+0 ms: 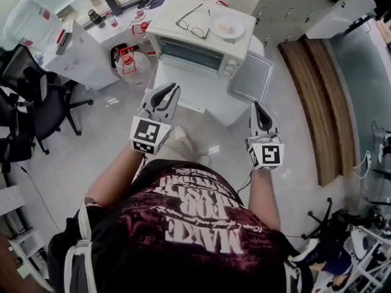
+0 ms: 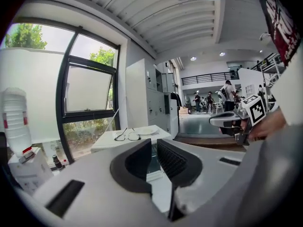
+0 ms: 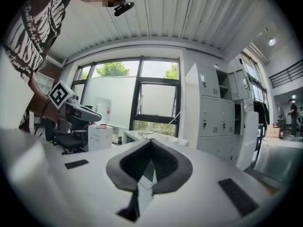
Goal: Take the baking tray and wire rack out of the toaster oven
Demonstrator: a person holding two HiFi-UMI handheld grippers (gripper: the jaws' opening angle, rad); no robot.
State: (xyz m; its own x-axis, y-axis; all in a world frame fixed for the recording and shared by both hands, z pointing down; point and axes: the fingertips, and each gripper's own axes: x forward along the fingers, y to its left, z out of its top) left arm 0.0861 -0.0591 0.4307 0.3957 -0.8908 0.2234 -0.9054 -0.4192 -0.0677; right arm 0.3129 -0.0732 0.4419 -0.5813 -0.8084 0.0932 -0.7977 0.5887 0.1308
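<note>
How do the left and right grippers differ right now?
The left gripper's jaws stand slightly apart, while the right gripper's jaws are pressed together. In the head view the left gripper slants toward the toaster oven, while the right gripper points straight ahead. Both are empty and neither has reached the oven.

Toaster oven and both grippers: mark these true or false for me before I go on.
1. A pair of glasses lies on top of the toaster oven. True.
2. A plate sits beside the glasses. True.
3. The right gripper has its jaws wide open. False: they are shut, with nothing in them.
4. The left gripper grips the plate. False: its jaws stand slightly apart with nothing between them.
</note>
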